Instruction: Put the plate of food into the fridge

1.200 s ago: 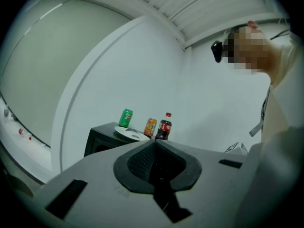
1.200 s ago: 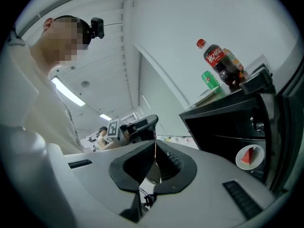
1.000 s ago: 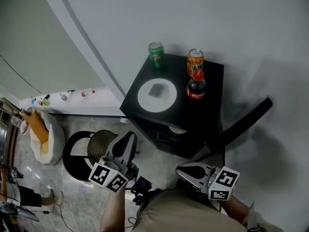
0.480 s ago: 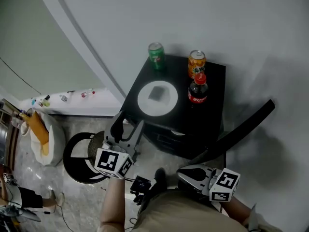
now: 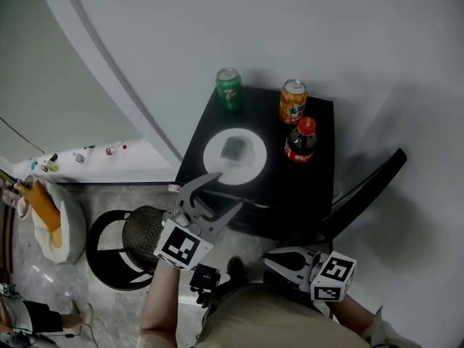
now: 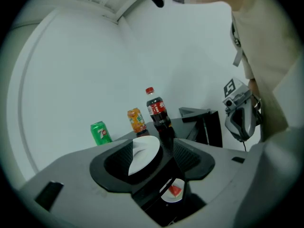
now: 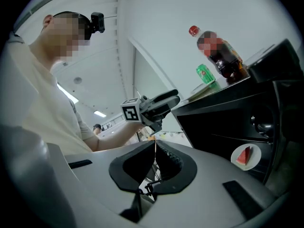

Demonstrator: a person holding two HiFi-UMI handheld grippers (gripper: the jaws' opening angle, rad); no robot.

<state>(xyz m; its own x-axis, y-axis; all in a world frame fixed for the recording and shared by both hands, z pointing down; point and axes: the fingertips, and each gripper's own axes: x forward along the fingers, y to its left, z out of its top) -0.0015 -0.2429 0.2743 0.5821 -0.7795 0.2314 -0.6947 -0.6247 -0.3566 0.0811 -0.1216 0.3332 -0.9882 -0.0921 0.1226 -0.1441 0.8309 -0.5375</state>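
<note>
A white plate with a grey piece of food lies on top of the black mini fridge. The fridge door stands open to the right. A second small plate with a red slice sits on a shelf inside. My left gripper is open, just in front of the fridge's top front edge. Its jaws point at the white plate and hold nothing. My right gripper is shut and empty, low near the person's body, in front of the open fridge.
A green can, an orange can and a cola bottle stand at the back of the fridge top. A round black stool with a woven basket and a white bag are on the floor at left.
My left gripper opened and rose from beside the stool up and right to the fridge's front edge. The right gripper stayed where it was, shut.
</note>
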